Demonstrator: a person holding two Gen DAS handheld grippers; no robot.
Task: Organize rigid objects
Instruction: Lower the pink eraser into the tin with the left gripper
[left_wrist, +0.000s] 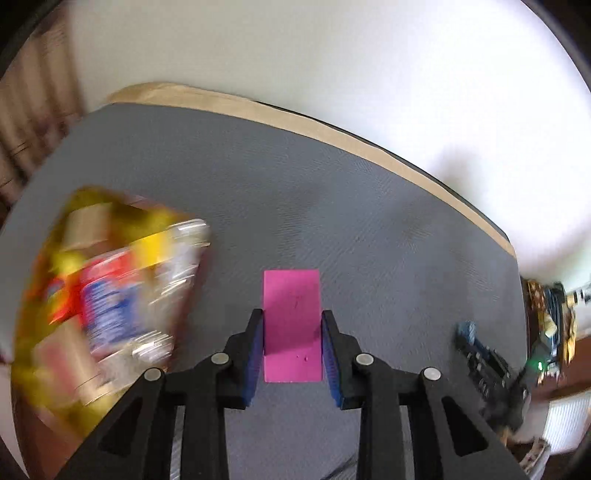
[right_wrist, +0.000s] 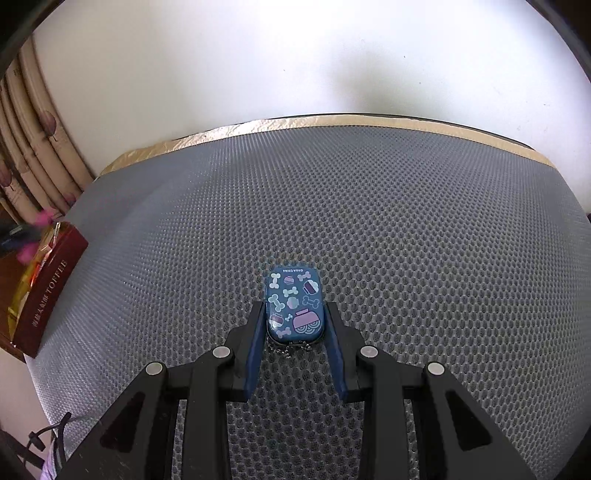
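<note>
The left hand-held gripper (left_wrist: 291, 345) clamps a pink card (left_wrist: 291, 325) by its 2 long edges; that thin grip could let it pivot or slip above the table (left_wrist: 369, 221). The right hand-held gripper (right_wrist: 295, 332) pinches a blue tin (right_wrist: 295, 306) mid-table, whose glossy sides might squirt free. Both point steeply down.

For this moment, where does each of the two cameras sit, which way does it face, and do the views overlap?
Left wrist: on the left gripper, angled down at the grey mat; its black fingers clamp a pink block, blurred yellow box beside.
Right wrist: on the right gripper, angled down; fingers clamp a blue patterned tin, toffee box at far left.
Shared: the mat, its tan edge and the white wall; the right gripper also shows blurred at the left view's right edge.
</note>
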